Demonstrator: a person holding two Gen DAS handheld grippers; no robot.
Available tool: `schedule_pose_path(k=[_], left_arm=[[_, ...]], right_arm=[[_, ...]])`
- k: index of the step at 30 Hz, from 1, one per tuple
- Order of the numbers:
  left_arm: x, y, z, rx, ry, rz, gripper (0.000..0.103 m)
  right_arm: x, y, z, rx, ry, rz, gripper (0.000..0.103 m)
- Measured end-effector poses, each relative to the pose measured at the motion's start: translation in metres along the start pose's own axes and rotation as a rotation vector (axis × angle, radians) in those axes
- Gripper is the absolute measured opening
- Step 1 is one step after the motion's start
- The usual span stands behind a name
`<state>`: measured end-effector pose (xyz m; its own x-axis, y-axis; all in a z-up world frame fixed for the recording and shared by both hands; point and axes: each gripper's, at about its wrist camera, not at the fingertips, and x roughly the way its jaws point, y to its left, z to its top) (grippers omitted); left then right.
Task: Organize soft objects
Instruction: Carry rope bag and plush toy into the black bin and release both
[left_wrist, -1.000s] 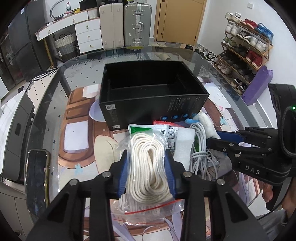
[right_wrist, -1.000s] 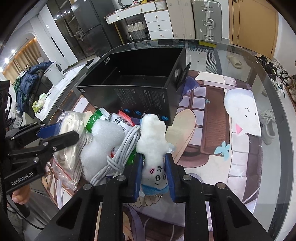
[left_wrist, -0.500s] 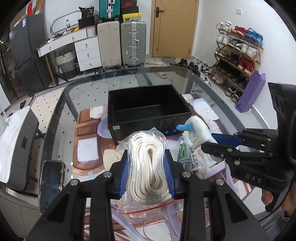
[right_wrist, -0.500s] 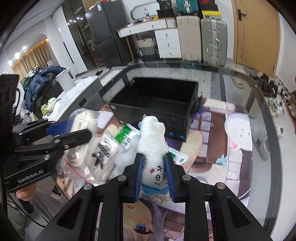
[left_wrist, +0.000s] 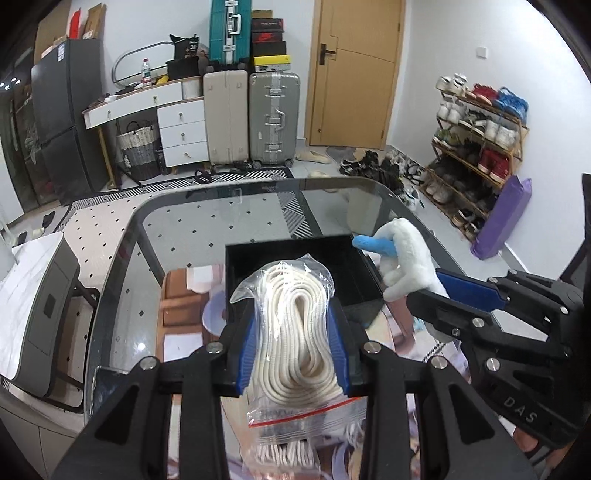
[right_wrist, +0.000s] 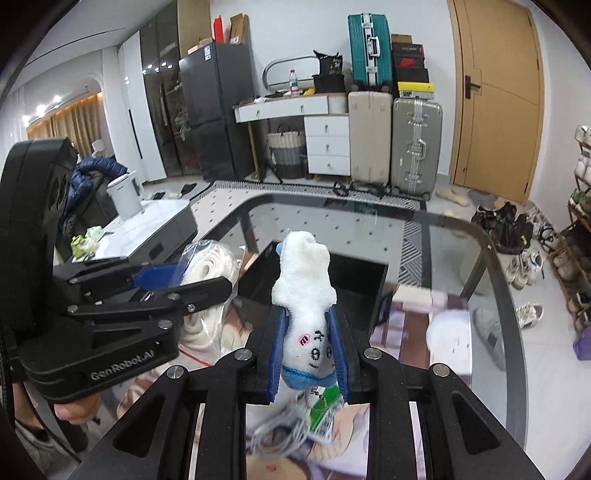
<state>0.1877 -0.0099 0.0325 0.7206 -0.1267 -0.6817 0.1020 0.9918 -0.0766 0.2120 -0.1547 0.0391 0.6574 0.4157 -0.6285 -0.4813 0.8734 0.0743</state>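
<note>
My left gripper (left_wrist: 293, 347) is shut on a clear zip bag of white rope (left_wrist: 295, 332) and holds it raised in front of the open black box (left_wrist: 354, 269) on the glass table. My right gripper (right_wrist: 306, 345) is shut on a white plush toy (right_wrist: 304, 291) with a drawn face and blue trim, held above the table. The plush toy (left_wrist: 402, 264) and right gripper (left_wrist: 458, 295) also show at the right of the left wrist view, beside the box. The rope bag (right_wrist: 208, 266) and left gripper (right_wrist: 177, 282) show at the left of the right wrist view.
A grey cable and a green packet (right_wrist: 314, 410) lie on the table under the right gripper. The glass table (left_wrist: 177, 229) has rounded edges. Suitcases (left_wrist: 273, 114), a drawer unit and a shoe rack (left_wrist: 476, 147) stand beyond it.
Both grippers have risen well above the table, lifting the rope bag and the plush toy off the pile. The black box now looks smaller and lower in both views.
</note>
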Motion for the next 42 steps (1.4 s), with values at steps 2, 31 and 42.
schedule_pose_path(k=[2, 31, 42], left_arm=[[0.007, 0.002, 0.008, -0.004, -0.007, -0.002, 0.034], [0.124, 0.014, 0.017, -0.068, 0.18, 0.034, 0.035], [0.123, 0.015, 0.02, -0.053, 0.178, 0.019, 0.04]], right_arm=[[0.008, -0.002, 0.007, 0.007, -0.007, -0.01, 0.024], [0.147, -0.057, 0.013, 0.165, 0.169, -0.02, 0.024], [0.145, -0.057, 0.002, 0.181, 0.198, -0.011, 0.024]])
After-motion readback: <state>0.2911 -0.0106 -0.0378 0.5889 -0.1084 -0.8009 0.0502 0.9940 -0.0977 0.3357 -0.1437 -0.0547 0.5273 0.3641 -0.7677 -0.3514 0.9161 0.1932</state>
